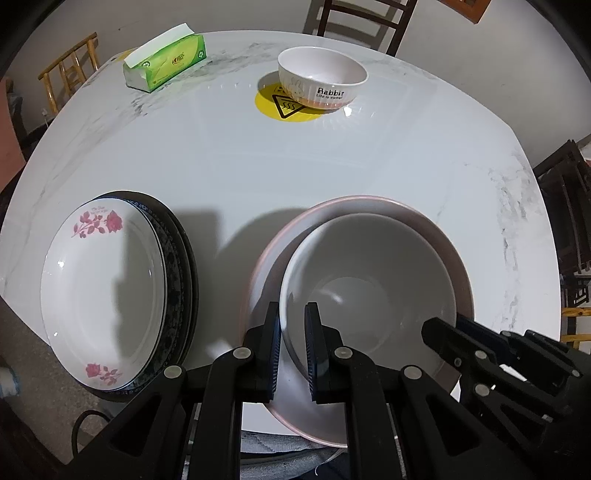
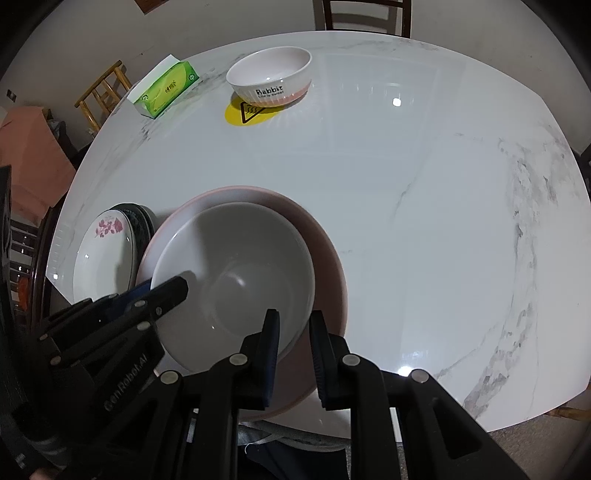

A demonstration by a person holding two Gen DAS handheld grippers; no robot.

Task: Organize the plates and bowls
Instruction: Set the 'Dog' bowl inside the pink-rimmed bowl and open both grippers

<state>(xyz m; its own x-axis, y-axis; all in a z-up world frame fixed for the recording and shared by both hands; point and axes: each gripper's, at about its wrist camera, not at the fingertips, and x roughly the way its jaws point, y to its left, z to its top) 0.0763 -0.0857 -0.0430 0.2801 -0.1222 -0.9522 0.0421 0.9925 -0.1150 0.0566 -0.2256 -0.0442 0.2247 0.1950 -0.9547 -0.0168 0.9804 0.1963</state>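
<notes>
A white bowl (image 1: 369, 280) (image 2: 236, 277) sits inside a larger pink bowl (image 1: 388, 206) (image 2: 325, 258) at the table's near edge. My left gripper (image 1: 291, 314) straddles the white bowl's left rim; the jaws stand narrowly apart around it. My right gripper (image 2: 293, 321) straddles its right rim the same way. A rose-patterned white plate (image 1: 103, 291) (image 2: 105, 258) lies on dark plates (image 1: 183, 280) at the left. A white "Rabbit" bowl (image 1: 321, 77) (image 2: 269, 75) stands at the far side.
A green tissue box (image 1: 166, 61) (image 2: 166, 88) lies at the far left. A yellow warning sticker (image 1: 273, 107) (image 2: 240, 112) lies under the Rabbit bowl. The white marble table (image 1: 258, 166) (image 2: 424, 221) is ringed by chairs (image 1: 365, 22).
</notes>
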